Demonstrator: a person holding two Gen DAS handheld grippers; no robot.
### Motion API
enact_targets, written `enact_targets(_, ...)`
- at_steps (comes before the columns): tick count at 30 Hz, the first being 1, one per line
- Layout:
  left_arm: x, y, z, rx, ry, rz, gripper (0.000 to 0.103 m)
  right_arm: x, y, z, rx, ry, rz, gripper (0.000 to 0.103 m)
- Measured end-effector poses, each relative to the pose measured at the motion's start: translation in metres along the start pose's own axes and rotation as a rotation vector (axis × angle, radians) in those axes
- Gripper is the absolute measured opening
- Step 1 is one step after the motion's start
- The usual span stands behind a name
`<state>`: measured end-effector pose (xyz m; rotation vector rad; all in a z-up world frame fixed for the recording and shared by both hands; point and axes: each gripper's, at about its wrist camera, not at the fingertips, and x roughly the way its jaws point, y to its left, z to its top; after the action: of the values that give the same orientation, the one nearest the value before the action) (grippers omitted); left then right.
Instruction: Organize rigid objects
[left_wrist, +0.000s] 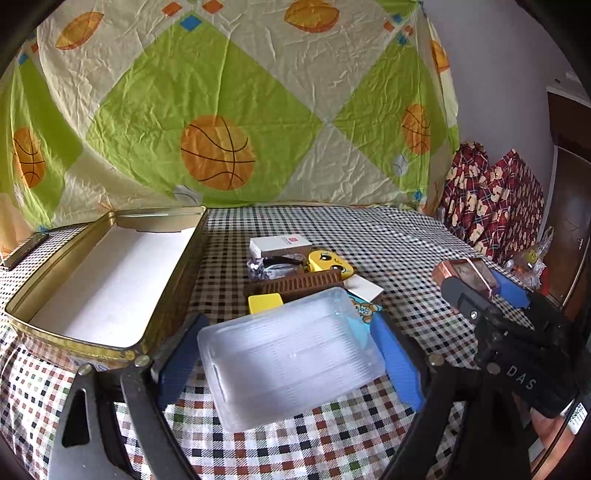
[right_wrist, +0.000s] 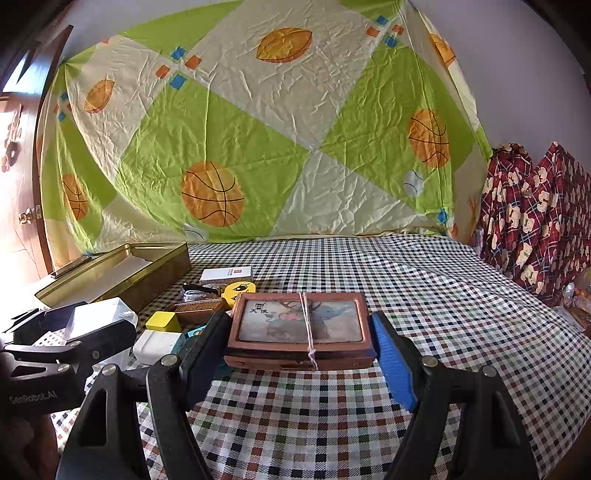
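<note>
clear box: frosted plastic box sits between my left tongs' pads, tilted, long axis running away from me toward the pile. Looks lifted off the cloth, near edge lowest.
left tongs: clamped on the clear box, jaws wide because the box is wide; both pads press its long sides.
brown case: flat brown case with a picture lid and a string round it, held crosswise in my right tongs, long axis left to right.
right tongs: gripping the brown case by its short ends, held level above the cloth.
tin: open gold tin, white bare floor, lies left of and just beyond the clear box. Long axis runs away from me, roughly in line with the clear box.
key relation: tin is on my left side; left tongs are much nearer, near corner almost touching the left tongs' frame. Right tongs sit well apart, across the pile.
pile: white carton, yellow face toy, brown comb, yellow block and a white block, between tin and right tongs, on the cloth.
next, my guess: swing the clear box left over the tin rim and lower it in lengthwise; brown case waits or follows.
risk: box corner may catch the tin's near rim.
</note>
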<state>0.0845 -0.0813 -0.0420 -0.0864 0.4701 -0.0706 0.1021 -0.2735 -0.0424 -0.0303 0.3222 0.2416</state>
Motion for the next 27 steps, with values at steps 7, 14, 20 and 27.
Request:
enact_targets(7,-0.008,0.0,0.0,0.002,-0.045,0.004,0.09,-0.007,0.001,-0.002,-0.008,-0.044,0.001,0.078)
enact_targets(14,-0.018,0.0,-0.003,0.026,-0.104,0.022,0.09,-0.013,0.003,-0.003,-0.02,-0.083,-0.004,0.078)
enact_targets(20,-0.028,0.0,-0.005,0.037,-0.157,0.024,0.09,-0.016,0.003,-0.004,-0.015,-0.107,-0.018,0.078)
enact_targets(27,-0.036,0.004,-0.006,0.042,-0.199,0.041,0.09,-0.021,0.003,-0.006,-0.013,-0.137,-0.025,0.078)
